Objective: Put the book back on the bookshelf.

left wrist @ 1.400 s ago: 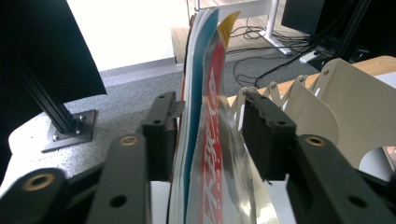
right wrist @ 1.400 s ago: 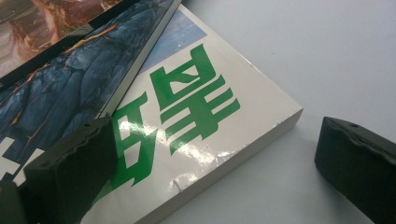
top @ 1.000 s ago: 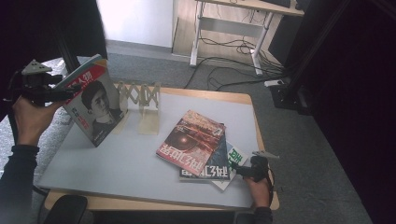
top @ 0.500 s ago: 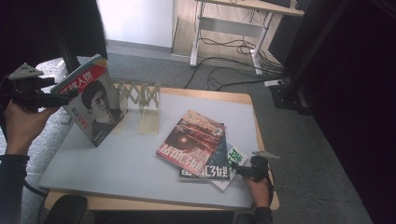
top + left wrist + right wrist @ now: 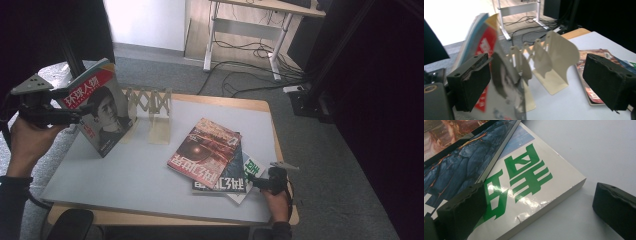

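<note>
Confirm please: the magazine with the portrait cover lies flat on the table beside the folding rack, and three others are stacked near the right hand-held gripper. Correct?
Not quite. The high view shows the portrait magazine standing upright, leaning against the folding rack, not lying flat. The three others are indeed stacked near the right hand-held gripper.

Past my table's far edge

Grey carpet floor; white metal desk frame standing beyond, black cables tangled beneath it; white power strip lying on the carpet.
</note>
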A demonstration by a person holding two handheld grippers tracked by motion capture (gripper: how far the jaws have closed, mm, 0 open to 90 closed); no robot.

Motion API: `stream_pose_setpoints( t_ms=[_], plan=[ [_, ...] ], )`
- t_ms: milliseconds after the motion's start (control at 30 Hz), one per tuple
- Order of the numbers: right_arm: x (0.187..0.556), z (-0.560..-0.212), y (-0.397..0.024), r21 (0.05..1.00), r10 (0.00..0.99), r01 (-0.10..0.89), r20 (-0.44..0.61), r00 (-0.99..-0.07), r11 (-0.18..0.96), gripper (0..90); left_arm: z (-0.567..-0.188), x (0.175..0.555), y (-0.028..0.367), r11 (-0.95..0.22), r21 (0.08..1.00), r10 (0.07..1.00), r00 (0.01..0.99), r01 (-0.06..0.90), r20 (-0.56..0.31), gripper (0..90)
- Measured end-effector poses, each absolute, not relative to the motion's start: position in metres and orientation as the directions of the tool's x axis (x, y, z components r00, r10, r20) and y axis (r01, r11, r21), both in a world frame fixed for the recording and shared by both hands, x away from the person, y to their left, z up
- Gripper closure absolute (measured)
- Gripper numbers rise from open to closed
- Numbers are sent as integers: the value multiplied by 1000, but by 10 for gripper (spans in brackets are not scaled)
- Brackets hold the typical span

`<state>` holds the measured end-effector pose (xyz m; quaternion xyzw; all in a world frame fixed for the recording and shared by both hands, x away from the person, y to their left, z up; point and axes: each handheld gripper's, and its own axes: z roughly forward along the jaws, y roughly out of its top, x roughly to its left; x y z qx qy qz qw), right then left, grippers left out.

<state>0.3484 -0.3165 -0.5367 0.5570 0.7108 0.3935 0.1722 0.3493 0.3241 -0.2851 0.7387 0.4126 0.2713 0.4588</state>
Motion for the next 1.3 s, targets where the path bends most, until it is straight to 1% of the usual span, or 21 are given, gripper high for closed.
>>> stream_pose_setpoints(
  t_ms=[300,567,867,1000,1300],
  plan=[
    [348,-537,-317,751,927,657,194,-320,70,0,-295,349,291,-288,895,797,603,342,26,71],
    [348,-537,-316,751,927,656,196,-320,68,0,-312,355,262,-356,869,753,656,343,49,45],
    [348,-537,-316,752,927,656,195,-320,69,0,-336,364,245,-361,859,724,690,363,13,32],
    [348,-537,-316,751,927,657,194,-320,69,0,-349,367,238,-378,850,712,702,368,13,29],
    [348,-536,-316,750,928,658,195,-319,69,0,-384,372,223,-384,842,687,727,379,-14,21]
  ],
)
